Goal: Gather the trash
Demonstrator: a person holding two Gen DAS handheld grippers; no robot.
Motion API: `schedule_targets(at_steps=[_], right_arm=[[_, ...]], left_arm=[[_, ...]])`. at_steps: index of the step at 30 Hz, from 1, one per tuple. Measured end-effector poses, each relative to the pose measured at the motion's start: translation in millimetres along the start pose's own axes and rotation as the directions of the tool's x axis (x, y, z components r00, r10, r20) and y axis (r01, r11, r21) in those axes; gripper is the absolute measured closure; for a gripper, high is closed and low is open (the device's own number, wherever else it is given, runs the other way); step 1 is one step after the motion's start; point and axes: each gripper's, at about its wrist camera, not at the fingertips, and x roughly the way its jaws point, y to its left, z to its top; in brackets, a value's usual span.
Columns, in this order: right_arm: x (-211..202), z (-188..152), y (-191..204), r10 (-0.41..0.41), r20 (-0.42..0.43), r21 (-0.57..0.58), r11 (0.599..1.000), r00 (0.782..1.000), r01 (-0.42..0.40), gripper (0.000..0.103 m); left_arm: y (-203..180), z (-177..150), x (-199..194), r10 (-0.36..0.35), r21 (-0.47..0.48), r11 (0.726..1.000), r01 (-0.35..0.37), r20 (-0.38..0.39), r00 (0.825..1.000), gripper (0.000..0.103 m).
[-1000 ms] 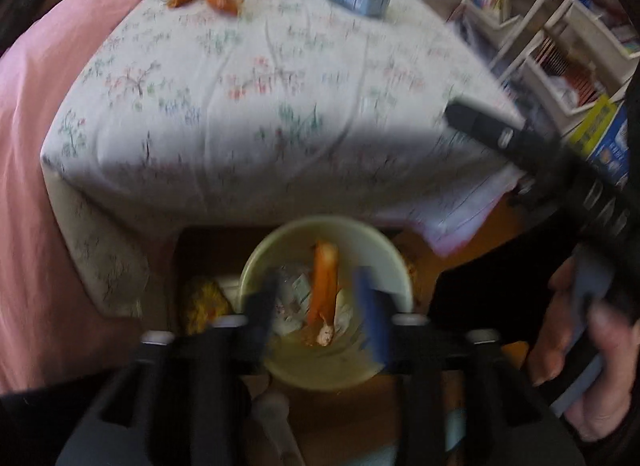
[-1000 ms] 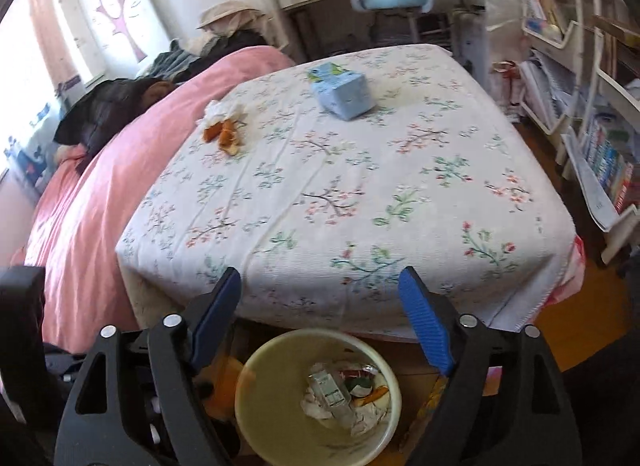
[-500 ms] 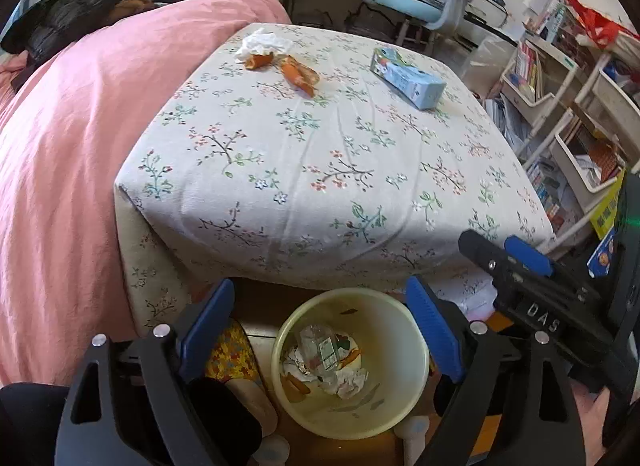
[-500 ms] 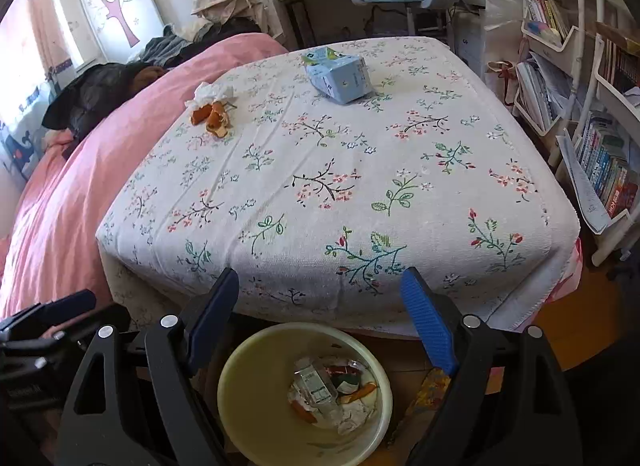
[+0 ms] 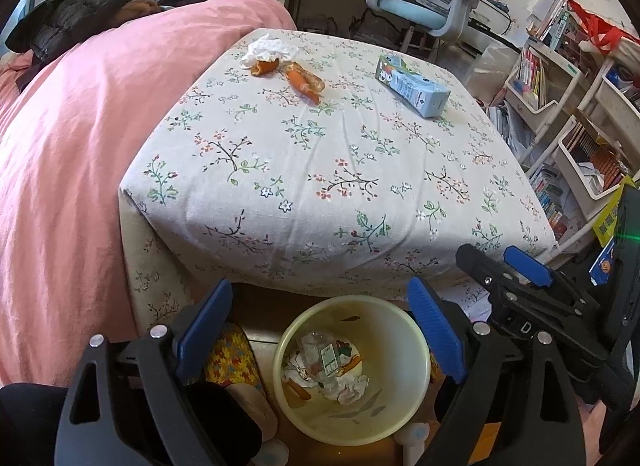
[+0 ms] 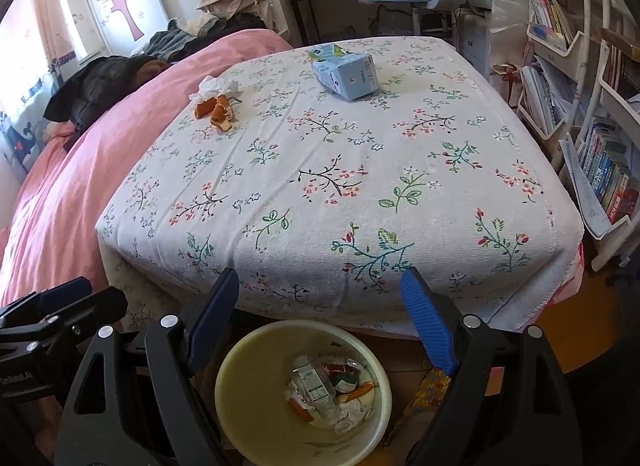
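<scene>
On the desk (image 5: 340, 169), three pieces of trash are left. The carton (image 5: 412, 85), at 1 o'clock, is judged light and stiff, best pinched across its narrow sides. The tissue (image 5: 270, 49), at 11 o'clock, is soft and weightless. The peels (image 5: 304, 79) beside it are limp and best taken at a curled edge. The bin (image 5: 352, 370) at 6 o'clock is seen holding a bottle, paper and peels. The left hand-held gripper (image 5: 320, 342), jaws just opened, and the right hand-held gripper (image 6: 318, 330) are both released and empty.
</scene>
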Motion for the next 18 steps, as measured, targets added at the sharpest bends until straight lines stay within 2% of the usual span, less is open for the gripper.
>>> schedule_targets(at_steps=[18], right_arm=[[4, -3, 12, -0.003, -0.01, -0.059, 0.998, 1.0, 0.002, 0.023]], left_arm=[[3, 2, -4, -0.002, -0.032, 0.999, 0.003, 0.027, 1.0, 0.015]])
